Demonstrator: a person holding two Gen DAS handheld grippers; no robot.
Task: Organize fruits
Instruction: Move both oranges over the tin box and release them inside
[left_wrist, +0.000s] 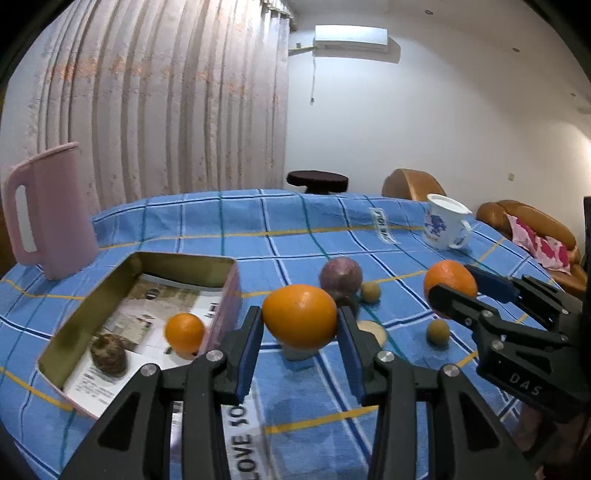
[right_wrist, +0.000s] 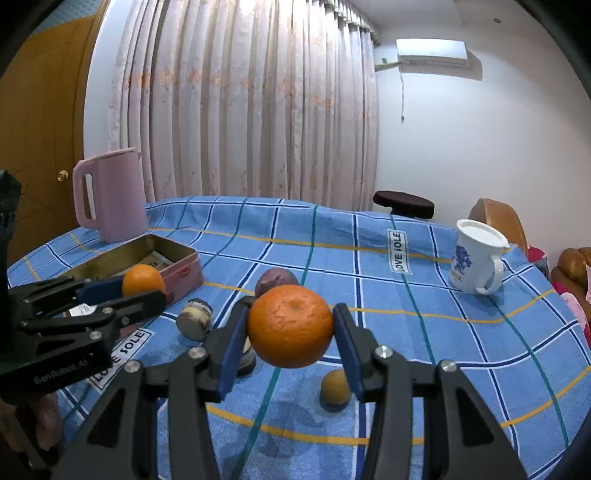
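While both tongs are loaded, each carries one fruit clear of the blue checked cloth (left_wrist: 369, 369). The left gripper (left_wrist: 300, 325) is pinching an orange (left_wrist: 299, 315) across its widest part, pads on opposite flanks. The right gripper (right_wrist: 291, 328) is pinching a second orange (right_wrist: 290, 325) in the same manner, stem dimple facing the camera. An open tin (left_wrist: 229, 291) sits just left of the left tongs and already holds a small orange (left_wrist: 184, 332) and a brown, rough-skinned fruit (left_wrist: 109, 354). Ahead of the left tongs lies a purple fruit (left_wrist: 340, 277); two small tan fruits (left_wrist: 438, 331) rest between the two tongs.

Assessment: the oranges appear firm, moderately heavy and round, with pebbled skin offering fair friction. A grip at the equator is judged correct; off-centre contact risks the fruit rolling out. Excess squeeze could bruise the rind.
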